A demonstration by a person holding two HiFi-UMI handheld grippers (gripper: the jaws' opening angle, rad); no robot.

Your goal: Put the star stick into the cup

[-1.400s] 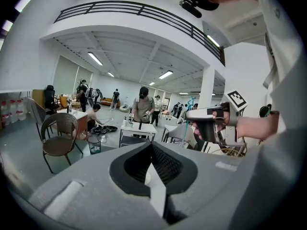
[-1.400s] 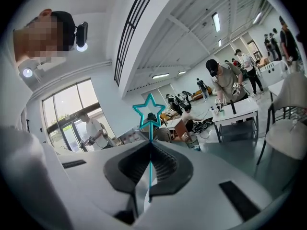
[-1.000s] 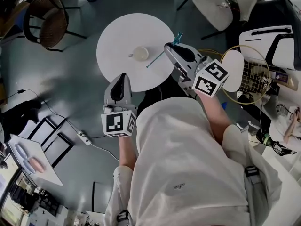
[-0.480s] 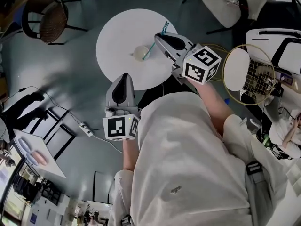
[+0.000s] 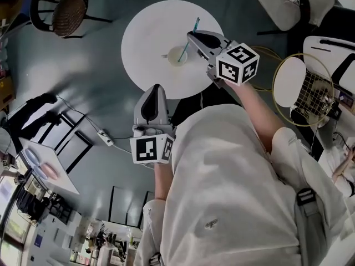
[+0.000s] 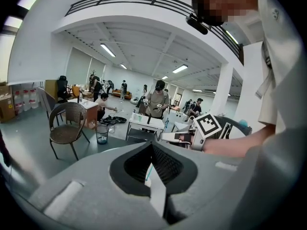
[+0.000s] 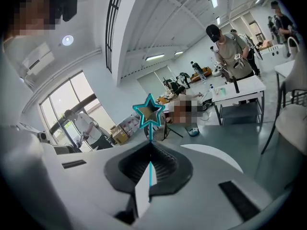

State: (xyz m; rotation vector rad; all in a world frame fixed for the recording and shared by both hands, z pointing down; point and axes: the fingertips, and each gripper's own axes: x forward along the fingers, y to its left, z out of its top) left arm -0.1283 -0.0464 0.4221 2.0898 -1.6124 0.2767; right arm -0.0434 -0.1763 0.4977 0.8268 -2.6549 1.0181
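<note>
You're at the insertion step: your right gripper [image 5: 192, 36] is pinched shut on the star stick [image 7: 149, 110], its lower tip at the mouth of the cup [image 5: 177, 56], so next sink it straight in and release.
</note>
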